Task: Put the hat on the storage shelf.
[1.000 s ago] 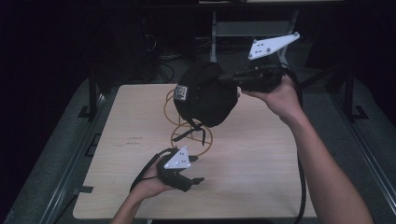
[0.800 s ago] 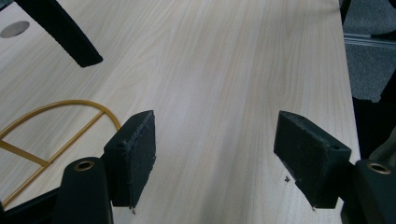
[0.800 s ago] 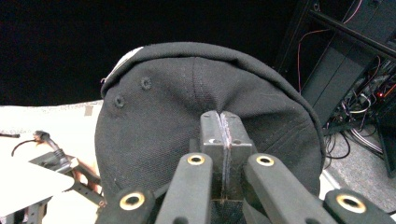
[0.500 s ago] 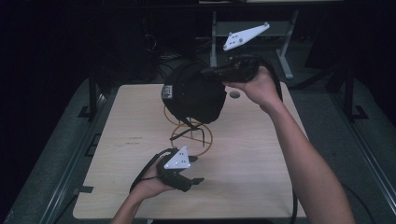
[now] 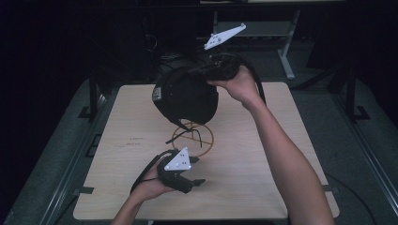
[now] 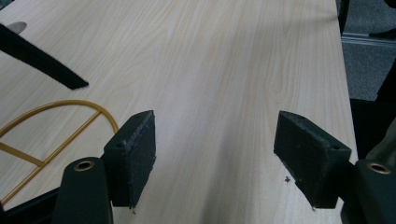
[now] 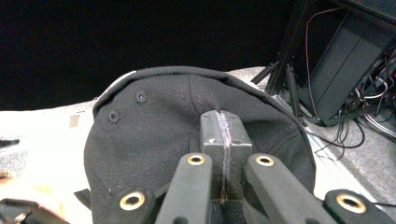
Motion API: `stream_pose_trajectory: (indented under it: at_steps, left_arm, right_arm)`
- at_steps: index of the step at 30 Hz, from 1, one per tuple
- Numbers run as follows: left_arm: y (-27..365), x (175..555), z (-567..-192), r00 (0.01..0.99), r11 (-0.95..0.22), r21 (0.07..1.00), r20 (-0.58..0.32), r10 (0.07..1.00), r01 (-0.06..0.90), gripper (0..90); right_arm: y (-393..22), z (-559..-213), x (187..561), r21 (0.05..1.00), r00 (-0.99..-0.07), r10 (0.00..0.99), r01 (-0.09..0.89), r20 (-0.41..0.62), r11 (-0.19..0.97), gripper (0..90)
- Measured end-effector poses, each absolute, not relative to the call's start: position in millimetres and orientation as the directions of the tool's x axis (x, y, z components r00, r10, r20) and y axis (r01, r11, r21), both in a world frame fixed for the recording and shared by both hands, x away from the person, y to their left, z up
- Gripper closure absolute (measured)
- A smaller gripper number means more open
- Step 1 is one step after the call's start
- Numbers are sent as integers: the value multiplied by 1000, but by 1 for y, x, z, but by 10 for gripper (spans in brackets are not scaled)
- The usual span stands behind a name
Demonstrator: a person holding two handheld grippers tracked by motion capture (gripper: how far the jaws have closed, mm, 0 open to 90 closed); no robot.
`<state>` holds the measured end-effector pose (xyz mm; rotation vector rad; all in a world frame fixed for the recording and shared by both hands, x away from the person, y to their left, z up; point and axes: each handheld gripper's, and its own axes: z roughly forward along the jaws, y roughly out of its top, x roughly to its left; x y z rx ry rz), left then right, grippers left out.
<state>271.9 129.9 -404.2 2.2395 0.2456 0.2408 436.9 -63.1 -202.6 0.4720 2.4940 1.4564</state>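
At twelve o'clock above the pale wooden desk (image 5: 263, 159), my right hand-held gripper (image 5: 202, 71) pinches a black fabric cap (image 5: 185, 96). My left hand-held gripper (image 5: 195, 174), at six o'clock, gapes wide, holding nothing.

Table: light wood-grain tabletop (image 5: 263, 140), centre of the high view.
Floor: grey carpet (image 5: 356, 154), either side.
Rear: dark room, metal stand (image 5: 286, 51) upper right.
Cables: tangled wires (image 7: 369, 116), right edge.
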Motion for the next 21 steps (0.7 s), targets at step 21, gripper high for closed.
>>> stream_pose_trajectory:
  at_steps: [21]
  left_arm:
    - [130, 269, -403, 963, -612, 787, 94, 252, 83, 290]
  right_arm:
    - [-37, -228, 448, 859, -896, 440, 267, 54, 437, 641]
